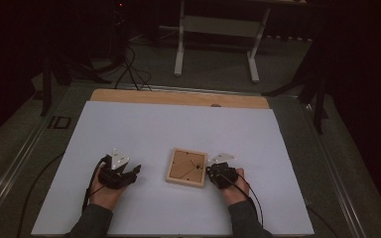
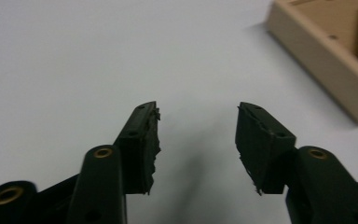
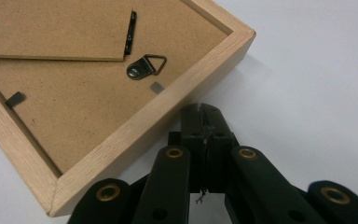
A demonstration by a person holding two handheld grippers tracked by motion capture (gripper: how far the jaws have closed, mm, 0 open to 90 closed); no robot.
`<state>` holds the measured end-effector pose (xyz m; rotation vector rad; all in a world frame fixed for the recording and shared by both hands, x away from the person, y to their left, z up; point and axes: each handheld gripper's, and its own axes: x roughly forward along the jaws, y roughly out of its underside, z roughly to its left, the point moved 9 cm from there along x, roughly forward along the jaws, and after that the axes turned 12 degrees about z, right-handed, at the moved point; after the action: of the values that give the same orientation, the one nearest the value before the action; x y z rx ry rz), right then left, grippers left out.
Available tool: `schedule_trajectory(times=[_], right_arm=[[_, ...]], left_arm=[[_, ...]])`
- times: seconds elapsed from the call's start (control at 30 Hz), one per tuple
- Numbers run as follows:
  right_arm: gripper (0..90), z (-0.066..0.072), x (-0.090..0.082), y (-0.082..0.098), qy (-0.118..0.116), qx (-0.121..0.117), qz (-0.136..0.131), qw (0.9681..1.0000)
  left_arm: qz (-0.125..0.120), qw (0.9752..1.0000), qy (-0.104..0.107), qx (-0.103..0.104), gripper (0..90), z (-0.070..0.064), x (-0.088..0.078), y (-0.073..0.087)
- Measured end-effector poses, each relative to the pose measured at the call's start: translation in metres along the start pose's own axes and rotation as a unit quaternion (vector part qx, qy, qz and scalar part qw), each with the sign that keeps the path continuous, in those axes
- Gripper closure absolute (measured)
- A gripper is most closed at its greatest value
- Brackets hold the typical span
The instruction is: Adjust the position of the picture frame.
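A small wooden picture frame (image 1: 187, 167) lies face down on the white sheet, its brown backing board up. The right gripper view shows that frame (image 3: 74, 93) close up, with a metal hanging hook (image 3: 145, 66) and a dark turn clip (image 3: 15, 99) on the backing. My right gripper (image 3: 204, 112) is shut with nothing in it, its tips right at the frame's outer edge; whether they touch it I cannot tell. From the high view it (image 1: 210, 171) sits at the frame's right side. My left gripper (image 2: 198, 135) is open over bare sheet, left of the frame (image 2: 335, 51).
A white sheet (image 1: 178, 129) covers most of the table, and a strip of bare wood (image 1: 178, 97) shows along its far edge. Beyond the table stand a white desk's legs (image 1: 180, 49), with cables (image 1: 129, 69) on the dark floor.
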<state>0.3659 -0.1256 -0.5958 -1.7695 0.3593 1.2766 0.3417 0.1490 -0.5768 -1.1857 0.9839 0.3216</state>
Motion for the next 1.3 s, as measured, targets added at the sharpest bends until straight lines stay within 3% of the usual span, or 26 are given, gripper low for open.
schedule_trajectory(times=[0.27,0.47,0.7,0.97,1.17,1.3], right_arm=[[88.9,0.006,0.003,-0.006,-0.004,-0.009,-0.001,1.0],[88.9,0.01,0.006,-0.011,-0.01,-0.013,-0.002,0.9999],[88.8,0.012,0.008,-0.015,-0.015,-0.014,-0.003,0.9998],[88.9,0.012,0.009,-0.02,-0.017,-0.013,-0.005,0.9997],[88.9,0.015,0.011,-0.024,-0.02,-0.016,-0.006,0.9997],[89.0,0.016,0.012,-0.026,-0.019,-0.018,-0.005,0.9997]], left_arm=[[-0.009,0.9983,0.057,0.012,62.9,-0.018,-0.004,-0.002],[-0.01,0.9948,0.095,0.034,72.0,-0.033,-0.004,-0.002],[0.005,0.9896,0.128,0.066,86.5,-0.051,0.001,0.0],[0.026,0.9847,0.148,0.088,89.3,-0.06,0.005,0.004],[0.046,0.9824,0.149,0.103,89.4,-0.064,0.009,0.009],[0.048,0.9828,0.144,0.105,89.4,-0.063,0.01,0.01]])
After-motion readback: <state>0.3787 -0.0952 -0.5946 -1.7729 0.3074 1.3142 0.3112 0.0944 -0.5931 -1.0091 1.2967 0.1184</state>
